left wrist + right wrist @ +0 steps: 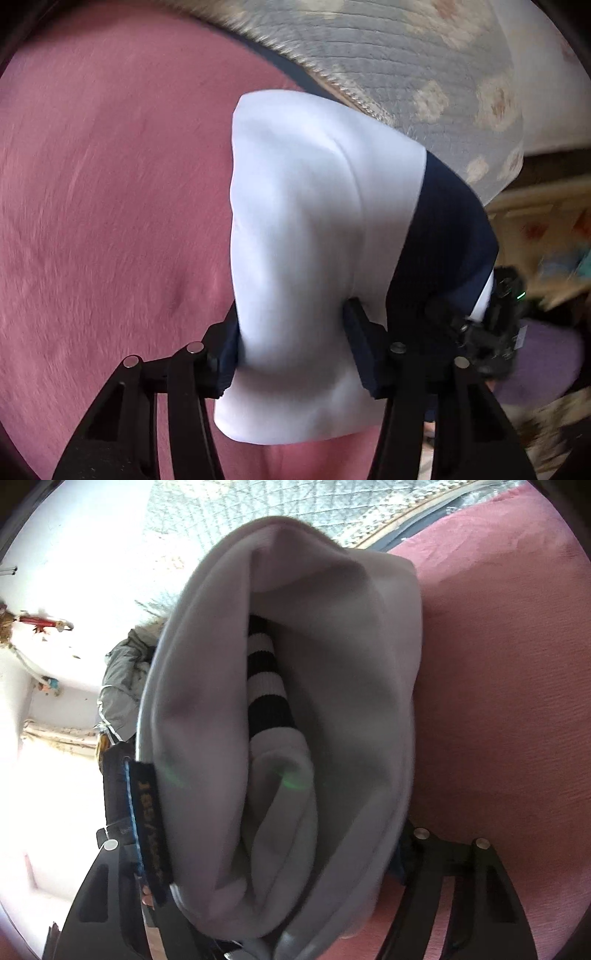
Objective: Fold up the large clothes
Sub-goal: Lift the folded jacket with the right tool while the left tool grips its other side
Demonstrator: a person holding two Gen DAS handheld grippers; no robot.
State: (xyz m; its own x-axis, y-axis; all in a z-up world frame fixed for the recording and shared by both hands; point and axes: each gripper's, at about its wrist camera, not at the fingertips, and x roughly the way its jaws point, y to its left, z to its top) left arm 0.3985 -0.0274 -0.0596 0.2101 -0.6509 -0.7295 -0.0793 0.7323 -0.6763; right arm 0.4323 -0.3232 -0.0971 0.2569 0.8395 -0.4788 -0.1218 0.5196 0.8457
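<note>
A white garment (314,229) with a navy panel (443,236) hangs bunched over the pink bed cover (110,203). My left gripper (291,350) is shut on a thick fold of its white cloth. In the right wrist view the same garment (332,701) fills the middle, with a black-and-white striped cuff (264,679) and a dark label (149,827) showing. My right gripper (273,878) is shut on the bunched white cloth; its fingertips are hidden by it. The other gripper (495,332) shows at the right of the left wrist view, against the navy edge.
A grey quilted blanket with pale flowers (406,74) lies beyond the pink cover. A grey jacket (122,690) hangs at the left by a bright white wall (74,572). A patterned floor mat (546,229) and a purple cushion (539,365) are at the right.
</note>
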